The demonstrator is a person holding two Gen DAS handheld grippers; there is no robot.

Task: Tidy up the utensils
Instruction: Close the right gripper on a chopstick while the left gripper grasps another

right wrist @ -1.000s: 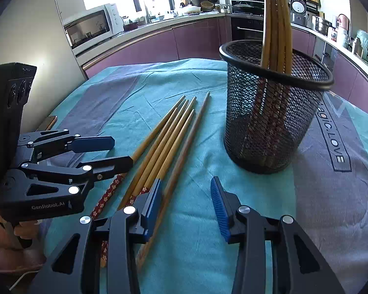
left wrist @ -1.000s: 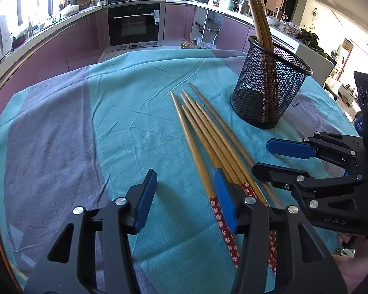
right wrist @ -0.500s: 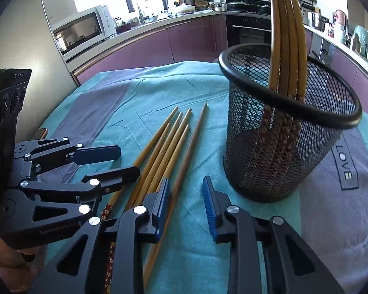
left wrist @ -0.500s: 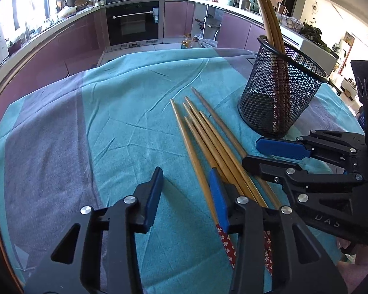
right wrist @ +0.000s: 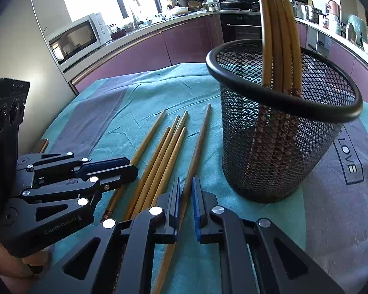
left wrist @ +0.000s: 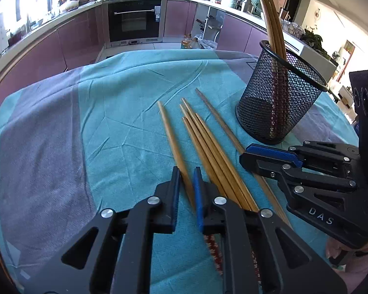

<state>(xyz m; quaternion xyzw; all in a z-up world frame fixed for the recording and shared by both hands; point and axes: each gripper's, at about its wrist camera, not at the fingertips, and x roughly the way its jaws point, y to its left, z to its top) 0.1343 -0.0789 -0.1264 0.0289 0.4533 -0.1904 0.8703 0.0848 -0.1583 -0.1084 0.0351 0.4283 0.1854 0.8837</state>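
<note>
Both tongs are clenched, the left tongs (left wrist: 186, 186) on the leftmost chopstick (left wrist: 171, 137), the right tongs (right wrist: 186, 201) on the rightmost chopstick (right wrist: 198, 144), on the tabletop (left wrist: 61, 134); next, lift them into the mesh holder (right wrist: 282, 152) at far right.

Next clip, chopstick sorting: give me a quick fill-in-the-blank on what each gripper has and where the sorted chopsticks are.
1. The left gripper is shut on the ____ most chopstick of the row in its own view.
2. The right gripper is shut on the loose chopstick lying nearest the ____.
3. Between those two chopsticks lie ____ chopsticks, side by side on the cloth.

Missing words: left; mesh holder; four
</note>
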